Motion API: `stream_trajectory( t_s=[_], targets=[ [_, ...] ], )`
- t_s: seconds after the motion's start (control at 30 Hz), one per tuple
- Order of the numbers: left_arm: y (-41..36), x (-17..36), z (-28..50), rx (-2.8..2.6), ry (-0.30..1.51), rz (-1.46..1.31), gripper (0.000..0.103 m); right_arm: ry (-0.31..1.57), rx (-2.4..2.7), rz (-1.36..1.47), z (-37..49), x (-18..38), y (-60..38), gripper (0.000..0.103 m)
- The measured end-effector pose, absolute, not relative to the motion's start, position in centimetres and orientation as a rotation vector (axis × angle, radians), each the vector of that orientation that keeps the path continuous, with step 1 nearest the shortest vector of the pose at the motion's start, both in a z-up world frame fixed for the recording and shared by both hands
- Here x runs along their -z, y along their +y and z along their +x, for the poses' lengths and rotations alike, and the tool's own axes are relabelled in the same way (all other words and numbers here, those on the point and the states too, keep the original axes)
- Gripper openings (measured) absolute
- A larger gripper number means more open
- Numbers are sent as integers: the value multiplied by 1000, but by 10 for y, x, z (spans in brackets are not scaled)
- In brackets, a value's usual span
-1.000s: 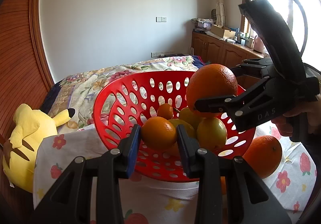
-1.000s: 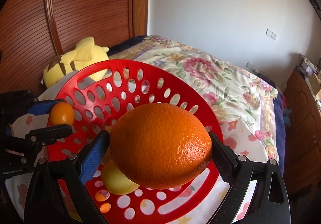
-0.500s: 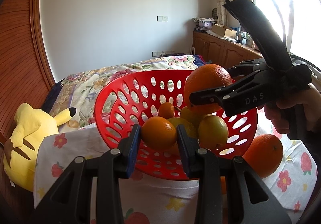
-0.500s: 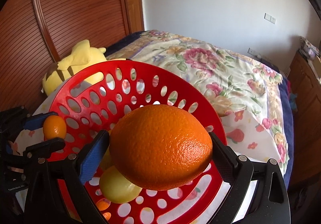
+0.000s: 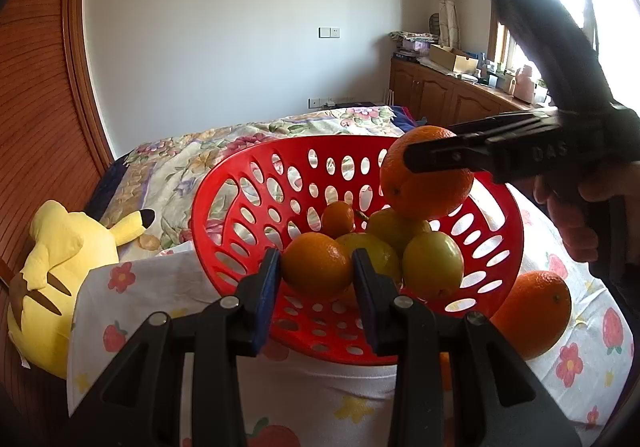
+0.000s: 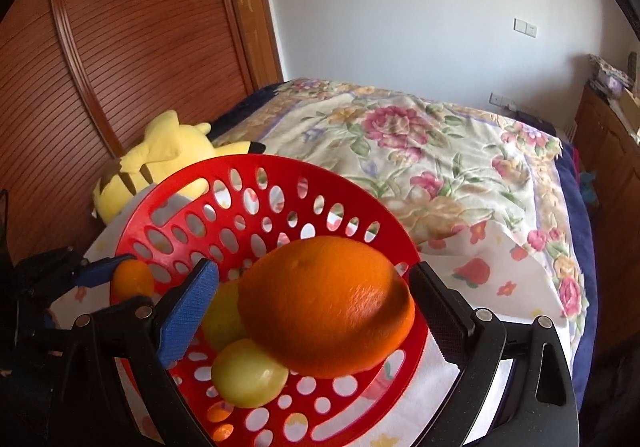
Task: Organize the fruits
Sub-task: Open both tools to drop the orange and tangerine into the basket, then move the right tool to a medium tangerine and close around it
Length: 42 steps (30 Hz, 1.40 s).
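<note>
A red perforated basket [image 5: 240, 171] stands on a fruit-print cloth [image 5: 132, 311] and holds several oranges and yellow-green fruits [image 5: 434, 263]. My left gripper [image 5: 315, 259] is at the basket's near rim, shut on a small orange [image 5: 316, 275]. My right gripper [image 6: 316, 271] is over the basket with a large orange [image 6: 326, 307] between its fingers. This large orange [image 5: 428, 191] rests on the fruit pile. A gap shows between the blue pad [image 6: 188, 311] and the orange, so the jaws stand open around it. Another orange [image 5: 532, 311] lies on the cloth, right of the basket.
A yellow plush toy [image 5: 60, 259] lies left of the basket against a wooden wardrobe [image 6: 120, 47]. A flowered bedspread [image 6: 420, 151] stretches behind. Wooden cabinets [image 5: 448, 99] stand along the right wall. A person's hand [image 5: 576, 215] holds the right gripper.
The right gripper rolled and came lower over the basket. The large orange sank onto the fruit pile, and a gap appeared beside the blue pad. The left gripper and its small orange stayed put.
</note>
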<state>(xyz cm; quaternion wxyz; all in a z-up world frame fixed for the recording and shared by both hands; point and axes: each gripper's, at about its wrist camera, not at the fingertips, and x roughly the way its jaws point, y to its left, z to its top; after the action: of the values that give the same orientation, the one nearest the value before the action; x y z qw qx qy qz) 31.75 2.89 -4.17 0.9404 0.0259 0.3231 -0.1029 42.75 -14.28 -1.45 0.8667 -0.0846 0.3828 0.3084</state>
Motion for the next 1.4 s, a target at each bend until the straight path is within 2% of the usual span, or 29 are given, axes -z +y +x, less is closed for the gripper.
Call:
stream_trajectory(
  t_s=[0.8,1.4],
  targets=[
    [17,53,339,184,706,83,35,754,-668,-198,388,18,-164,98],
    [21,38,301,186,666,41,51,706,-645,-173,342,12,-183,98]
  ],
)
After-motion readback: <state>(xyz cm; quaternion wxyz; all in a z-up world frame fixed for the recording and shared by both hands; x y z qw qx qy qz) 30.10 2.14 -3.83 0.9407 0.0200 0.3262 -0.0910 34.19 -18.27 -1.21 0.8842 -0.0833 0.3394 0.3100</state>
